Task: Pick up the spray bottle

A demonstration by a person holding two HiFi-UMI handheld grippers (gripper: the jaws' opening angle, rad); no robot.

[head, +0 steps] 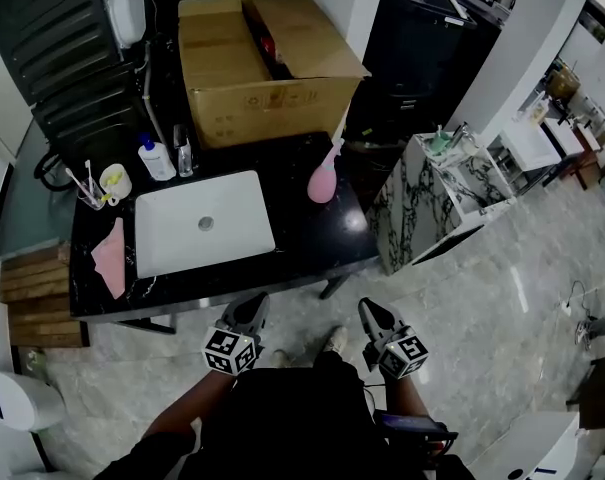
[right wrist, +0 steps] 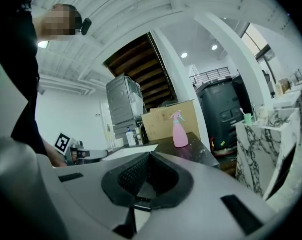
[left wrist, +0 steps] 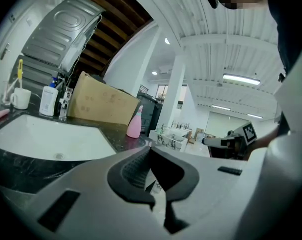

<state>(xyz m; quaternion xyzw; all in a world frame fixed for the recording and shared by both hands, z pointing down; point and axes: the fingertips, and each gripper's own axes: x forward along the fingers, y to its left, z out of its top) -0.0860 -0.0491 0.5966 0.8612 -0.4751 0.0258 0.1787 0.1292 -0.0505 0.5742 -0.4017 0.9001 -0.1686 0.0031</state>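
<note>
Task not yet begun, by my reading. The pink spray bottle stands upright on the table near its right edge, just in front of the cardboard box and right of the sink. Nothing touches it.

Left tool and right tool hang low, short of the table's front edge and well apart from the bottle. On both tools the jaws are together and empty.

Remaining, all 4 steps: reach, open, clamp, lift.
</note>
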